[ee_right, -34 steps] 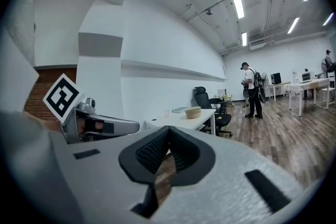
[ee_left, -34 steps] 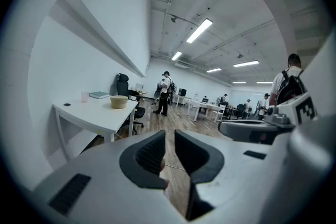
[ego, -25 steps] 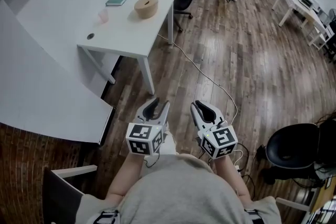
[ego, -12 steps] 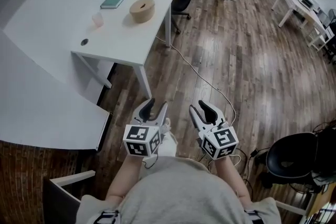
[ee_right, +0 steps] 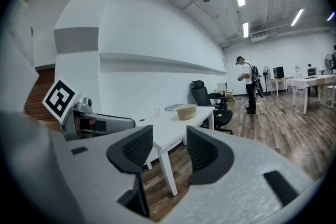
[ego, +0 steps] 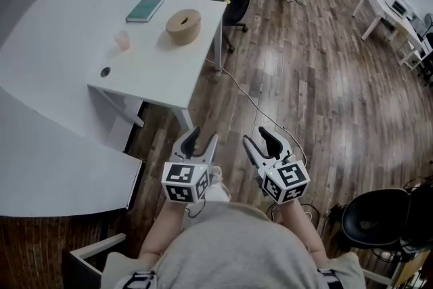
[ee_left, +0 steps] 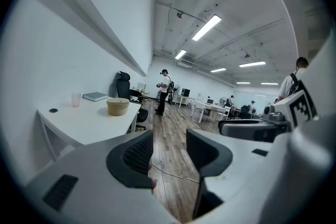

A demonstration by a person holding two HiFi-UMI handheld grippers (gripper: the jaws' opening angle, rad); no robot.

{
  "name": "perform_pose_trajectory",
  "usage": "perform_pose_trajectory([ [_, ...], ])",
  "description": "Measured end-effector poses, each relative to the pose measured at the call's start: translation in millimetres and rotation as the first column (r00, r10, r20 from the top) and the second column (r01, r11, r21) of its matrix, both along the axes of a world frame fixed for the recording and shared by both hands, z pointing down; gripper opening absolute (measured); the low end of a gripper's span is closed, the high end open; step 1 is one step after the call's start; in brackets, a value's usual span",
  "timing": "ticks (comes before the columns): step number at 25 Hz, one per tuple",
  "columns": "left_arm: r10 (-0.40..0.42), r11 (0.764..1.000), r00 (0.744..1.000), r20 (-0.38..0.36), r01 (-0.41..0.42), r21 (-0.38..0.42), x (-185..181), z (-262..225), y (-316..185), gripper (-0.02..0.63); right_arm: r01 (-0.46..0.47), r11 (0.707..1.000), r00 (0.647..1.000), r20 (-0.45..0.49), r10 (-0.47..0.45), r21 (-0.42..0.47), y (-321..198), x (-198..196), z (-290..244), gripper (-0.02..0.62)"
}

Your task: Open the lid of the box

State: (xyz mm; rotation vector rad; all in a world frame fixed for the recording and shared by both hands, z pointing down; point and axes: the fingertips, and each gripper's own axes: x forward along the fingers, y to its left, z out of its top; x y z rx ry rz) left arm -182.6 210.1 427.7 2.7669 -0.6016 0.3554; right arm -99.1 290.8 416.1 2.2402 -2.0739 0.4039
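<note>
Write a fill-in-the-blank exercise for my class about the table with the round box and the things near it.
1. The round box stands on a ____ table.
2. The book on that table is ____ in colour.
3. In the head view, the cup stands to the ____ of the box.
4. The floor is made of ____.

Missing words: white; green; left; wood.
</note>
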Motion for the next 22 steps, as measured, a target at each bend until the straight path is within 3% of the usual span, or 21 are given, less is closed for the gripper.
perform_pose_trajectory([
  [22, -0.004, 1.0, 1.0, 0.026, 0.004, -0.003, 85.0, 14.8, -173.9, 0.19, 0.005, 1.0, 1.0, -0.005, -0.005, 0.009, -174.6, 82.6, 2.1, 0.215],
])
